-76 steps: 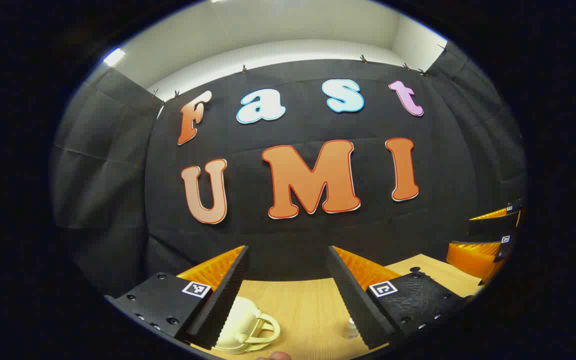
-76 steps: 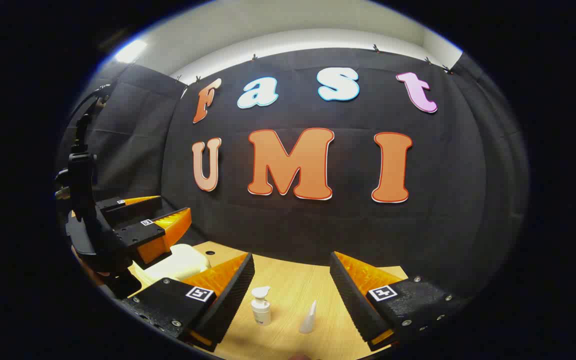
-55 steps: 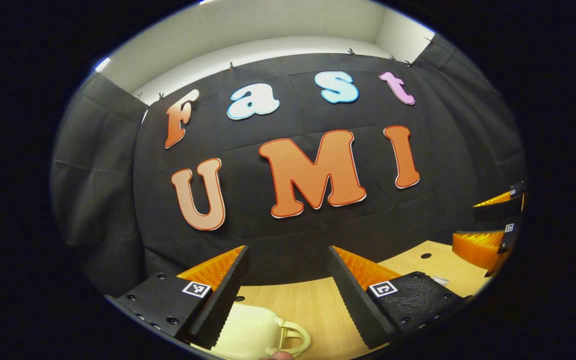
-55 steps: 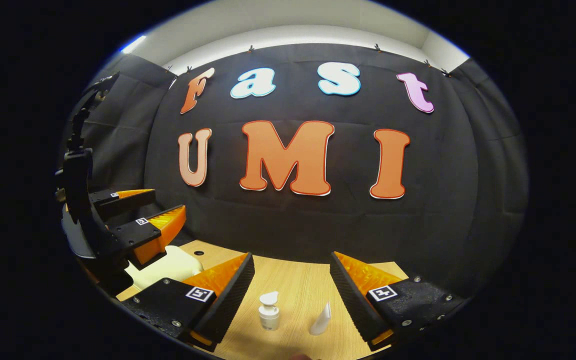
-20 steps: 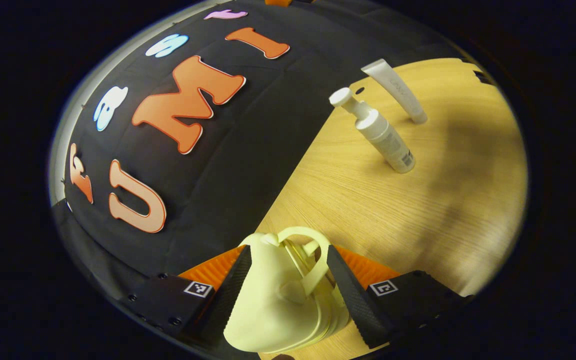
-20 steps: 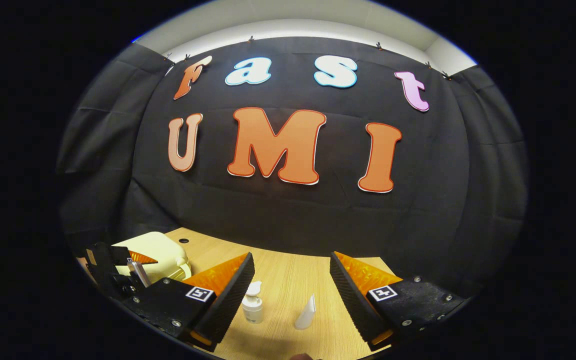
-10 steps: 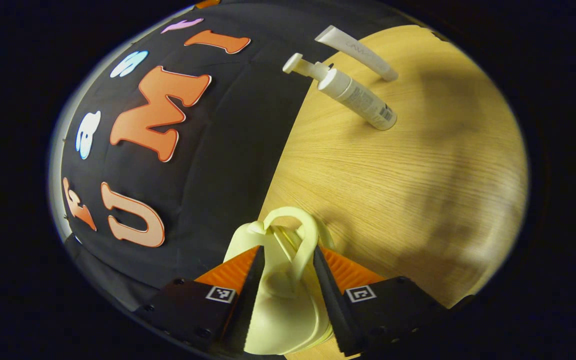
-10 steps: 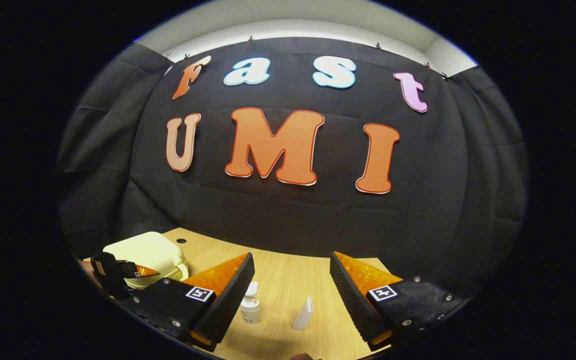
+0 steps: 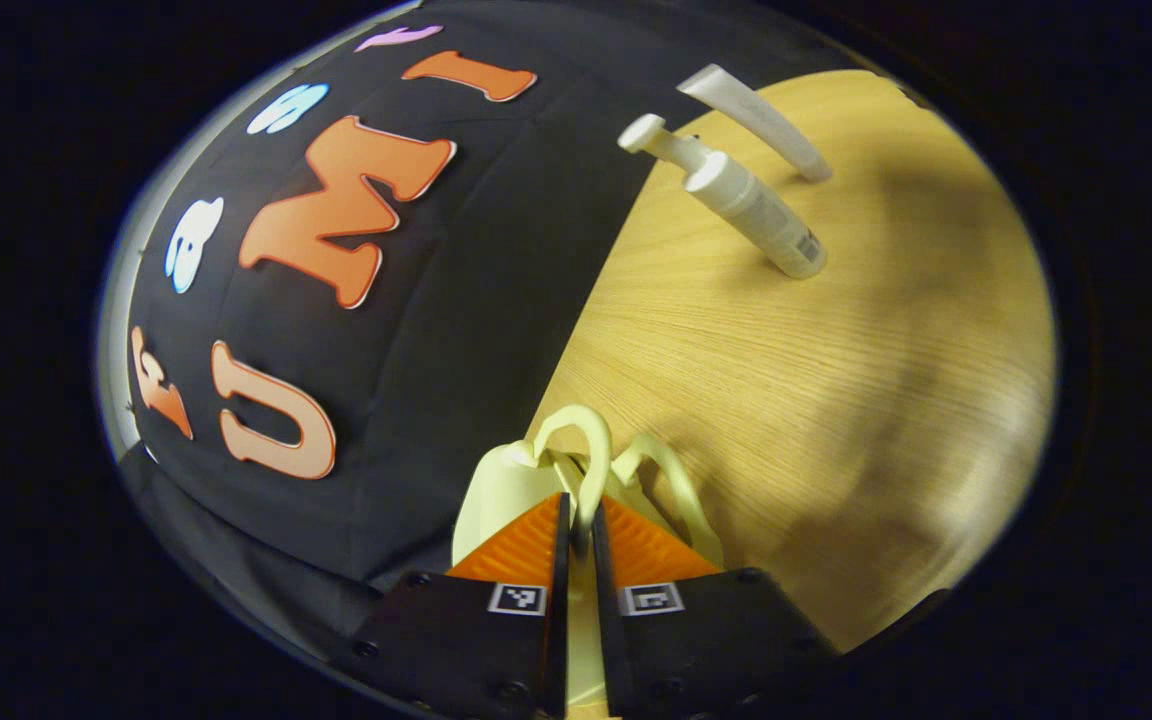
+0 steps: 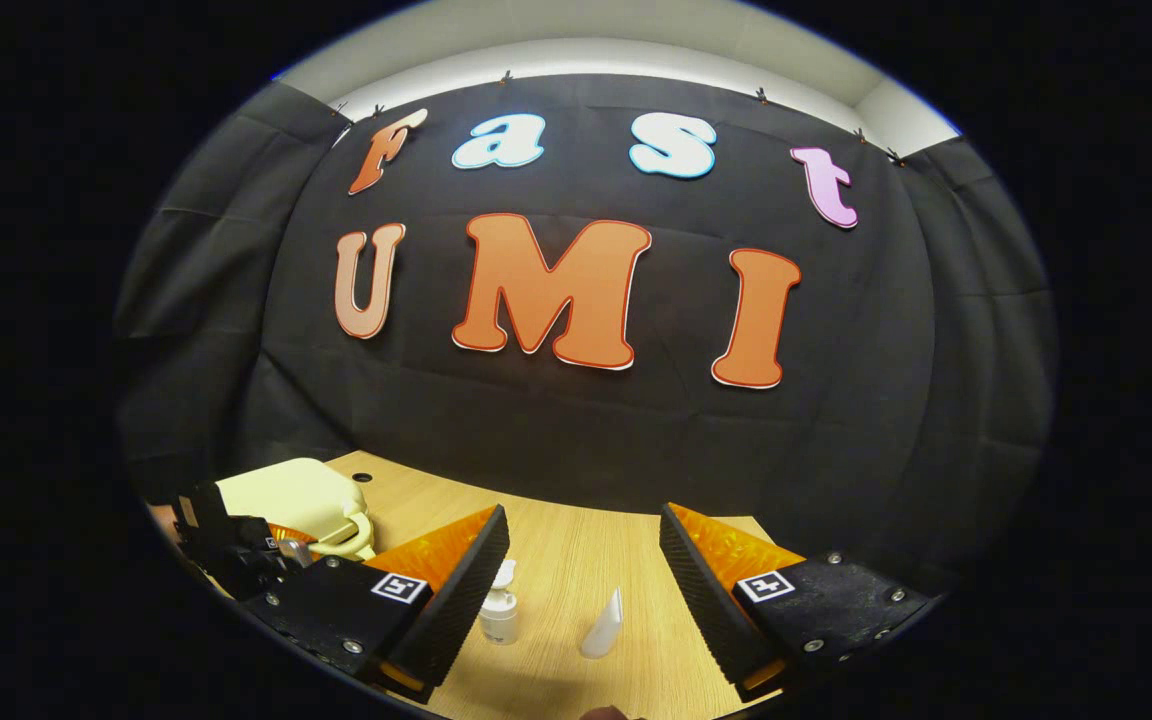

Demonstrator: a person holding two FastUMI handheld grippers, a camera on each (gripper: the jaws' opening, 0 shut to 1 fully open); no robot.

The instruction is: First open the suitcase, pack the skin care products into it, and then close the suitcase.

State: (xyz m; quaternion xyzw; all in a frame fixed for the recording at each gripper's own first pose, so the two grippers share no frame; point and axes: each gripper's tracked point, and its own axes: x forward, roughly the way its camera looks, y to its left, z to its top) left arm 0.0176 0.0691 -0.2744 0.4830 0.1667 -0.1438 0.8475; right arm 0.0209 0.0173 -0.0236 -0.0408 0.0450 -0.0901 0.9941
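**Left tongs clamped on the suitcase handle**

My left gripper (image 9: 576,525) pinched one handle (image 9: 588,455) of the pale yellow suitcase (image 9: 506,490). My right gripper (image 10: 584,560) hung spread; pump bottle (image 10: 499,610) and tube (image 10: 604,625) stood on the table (image 10: 556,560) between its fingers.

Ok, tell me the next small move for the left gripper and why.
Probably lift the pinched handle up and back to swing the suitcase lid open. The left gripper is shut on that loop, the case looks still closed, and the pump bottle and tube stand unpacked on the table.
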